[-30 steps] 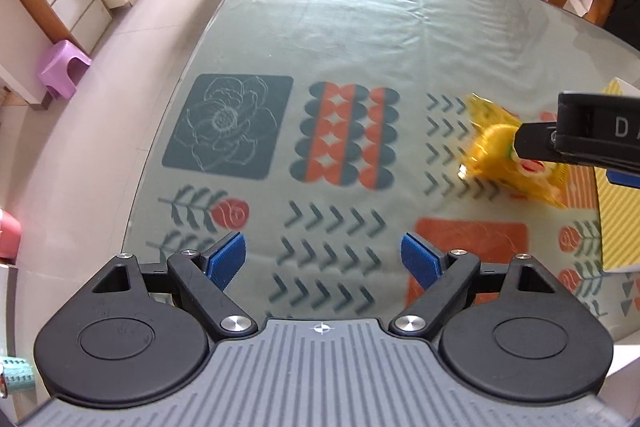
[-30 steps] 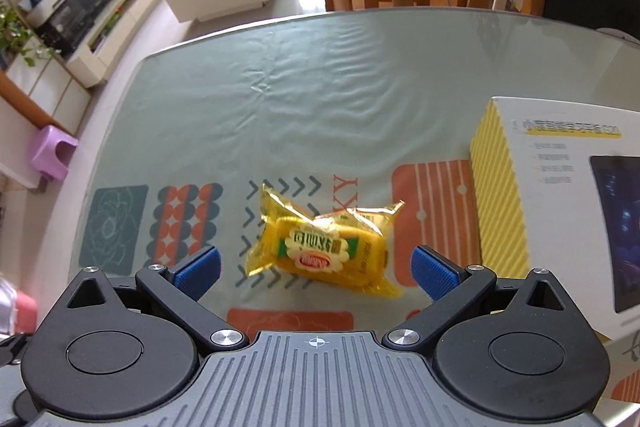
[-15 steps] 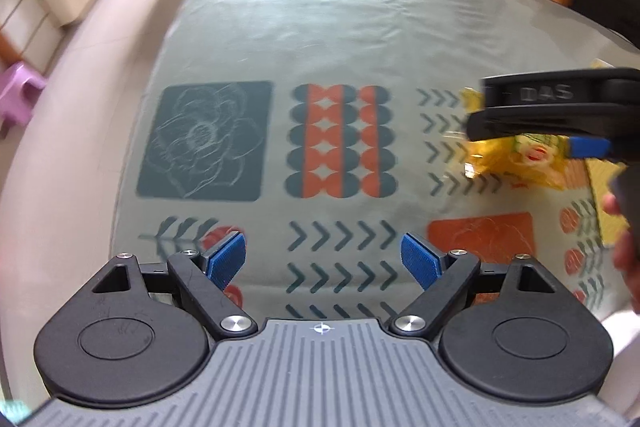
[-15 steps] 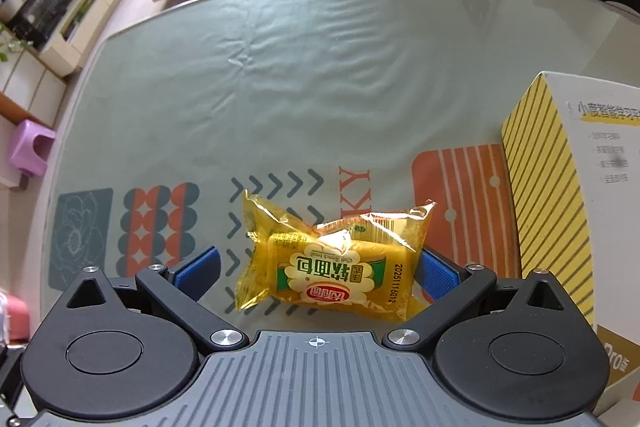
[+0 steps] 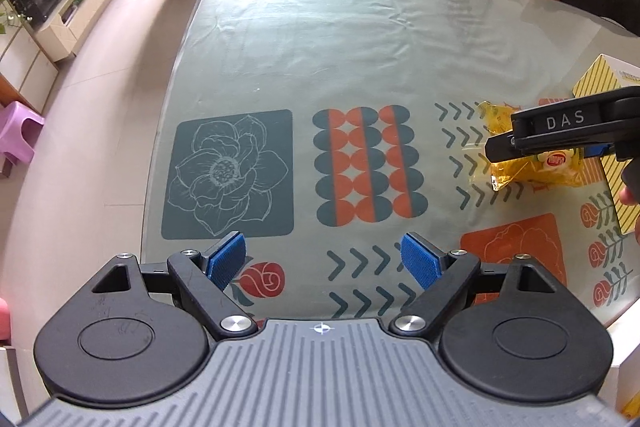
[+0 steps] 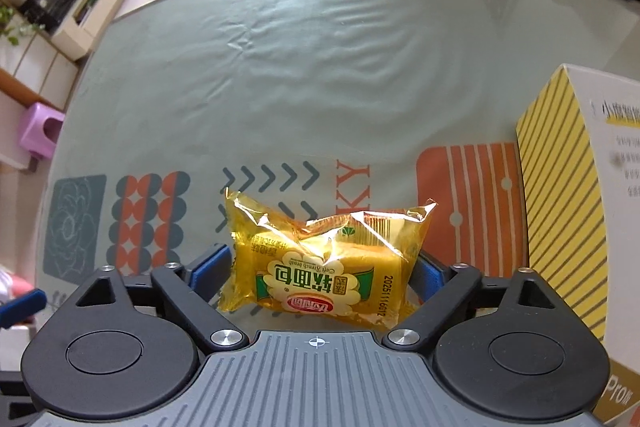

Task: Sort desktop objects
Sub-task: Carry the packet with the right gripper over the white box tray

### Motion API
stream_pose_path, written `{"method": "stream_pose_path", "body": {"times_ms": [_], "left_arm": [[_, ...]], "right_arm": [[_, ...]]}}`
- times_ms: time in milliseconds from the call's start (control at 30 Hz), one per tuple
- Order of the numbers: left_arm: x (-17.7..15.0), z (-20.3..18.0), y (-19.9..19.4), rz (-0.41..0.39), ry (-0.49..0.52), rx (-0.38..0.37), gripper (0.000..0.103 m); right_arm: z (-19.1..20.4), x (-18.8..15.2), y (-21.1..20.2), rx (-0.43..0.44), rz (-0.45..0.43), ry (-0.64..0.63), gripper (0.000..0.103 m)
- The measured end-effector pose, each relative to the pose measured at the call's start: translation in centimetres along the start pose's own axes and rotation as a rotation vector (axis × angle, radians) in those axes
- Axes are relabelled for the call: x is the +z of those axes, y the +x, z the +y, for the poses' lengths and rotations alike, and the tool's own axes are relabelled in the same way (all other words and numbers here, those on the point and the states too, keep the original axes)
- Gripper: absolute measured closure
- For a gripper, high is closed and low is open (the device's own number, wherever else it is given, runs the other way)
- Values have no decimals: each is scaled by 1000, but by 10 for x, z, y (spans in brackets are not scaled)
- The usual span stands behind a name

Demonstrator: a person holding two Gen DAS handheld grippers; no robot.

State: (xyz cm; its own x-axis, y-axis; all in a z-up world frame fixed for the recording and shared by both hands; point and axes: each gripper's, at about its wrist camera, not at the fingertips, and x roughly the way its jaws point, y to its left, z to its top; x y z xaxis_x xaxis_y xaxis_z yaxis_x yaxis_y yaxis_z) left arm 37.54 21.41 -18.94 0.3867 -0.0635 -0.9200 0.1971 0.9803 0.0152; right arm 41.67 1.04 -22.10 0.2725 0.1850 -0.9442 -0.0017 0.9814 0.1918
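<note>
Meanwhile, nearest the right wrist camera, the right gripper [image 6: 320,277] had closed in on the yellow bread packet [image 6: 324,267]: one second before, its blue pads stood wide with the packet lying clear ahead of them; half a second before, the packet sat between them; at this moment both pads pressed against the wrapper's ends, and the film was creased inward between them. The jaws were therefore judged clamped on the packet. Whether the packet had left the table [image 6: 280,67] could not be told, though its lower edge appeared at or just above the patterned cloth. Just beyond and to the right stood the yellow-striped box [image 6: 560,207], near the packet but apart from it. The left gripper [image 5: 324,261] held nothing, its pads spread apart above the chevron print, as in both earlier pictures; its view had swung back toward the table's middle. From that view the right gripper's black arm crossed over the packet at the far right. For the sorting task, the change meant that the packet was secured and ready to be carried; its destination was not shown.
</note>
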Motion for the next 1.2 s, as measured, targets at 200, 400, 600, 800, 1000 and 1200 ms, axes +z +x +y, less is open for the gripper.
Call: {"method": "stream_pose_path", "body": {"times_ms": [200, 400, 600, 800, 1000, 1200], "left_arm": [[0, -6, -1, 3, 2, -11, 0], [3, -18, -5, -8, 17, -22, 0], [4, -26, -14, -16, 29, -19, 0], [2, -35, -30, -29, 37, -11, 0], [-5, -48, -56, -54, 43, 1, 0], [-21, -70, -84, -76, 43, 12, 0]], "right_arm": [[-3, -2, -5, 25, -1, -37, 28], [-5, -3, -21, 65, -19, -53, 31], [-5, -5, -42, 106, -46, -65, 33], [-8, -3, -61, 139, -76, -80, 33], [-19, -14, -97, 148, -114, -90, 33], [-52, -47, -132, 131, -131, -87, 33]]}}
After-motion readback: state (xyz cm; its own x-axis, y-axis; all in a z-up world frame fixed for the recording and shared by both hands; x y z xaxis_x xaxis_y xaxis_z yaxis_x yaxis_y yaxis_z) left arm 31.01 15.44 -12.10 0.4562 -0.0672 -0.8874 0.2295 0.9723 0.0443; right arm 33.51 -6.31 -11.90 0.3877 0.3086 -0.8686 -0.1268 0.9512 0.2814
